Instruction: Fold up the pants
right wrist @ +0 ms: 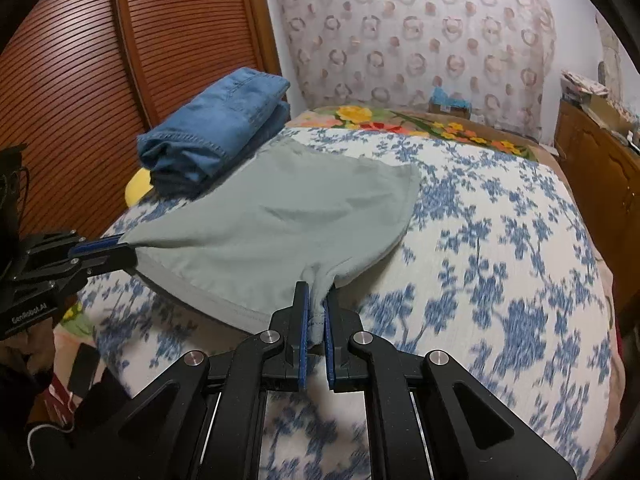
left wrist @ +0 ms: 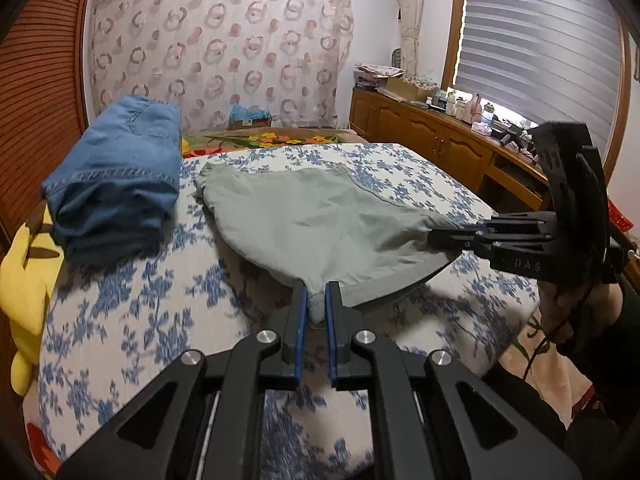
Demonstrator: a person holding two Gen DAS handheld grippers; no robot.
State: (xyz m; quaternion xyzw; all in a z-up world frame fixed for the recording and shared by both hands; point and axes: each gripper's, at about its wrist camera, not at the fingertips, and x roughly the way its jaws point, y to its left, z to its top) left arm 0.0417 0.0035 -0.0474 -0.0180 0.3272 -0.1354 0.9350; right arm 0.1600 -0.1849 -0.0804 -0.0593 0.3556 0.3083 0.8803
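1. A yellow plush toy (left wrist: 24, 276) sits at the far left edge of the bed, partly under the folded blue jeans (left wrist: 116, 176), which rest on the blue-flowered bedspread (left wrist: 132, 320).
2. Just right of the jeans, the pale green pants (left wrist: 316, 216) lie spread on the bedspread, their near edge lifted off it.
3. The left tongs (left wrist: 316, 300) are narrow, pinching a bunched bit of the pants' near hem between blue pads (left wrist: 302, 320).
4. The right tongs (right wrist: 316, 312) are likewise closed on the hem; in the left wrist view they clamp the pants' right corner (left wrist: 436, 236).
5. The hem stretches taut between the two grips, though motion blur softens the fabric's edge.
6. At far right, a wooden cabinet (left wrist: 432, 136) carries clutter under the window blind (left wrist: 540, 40).
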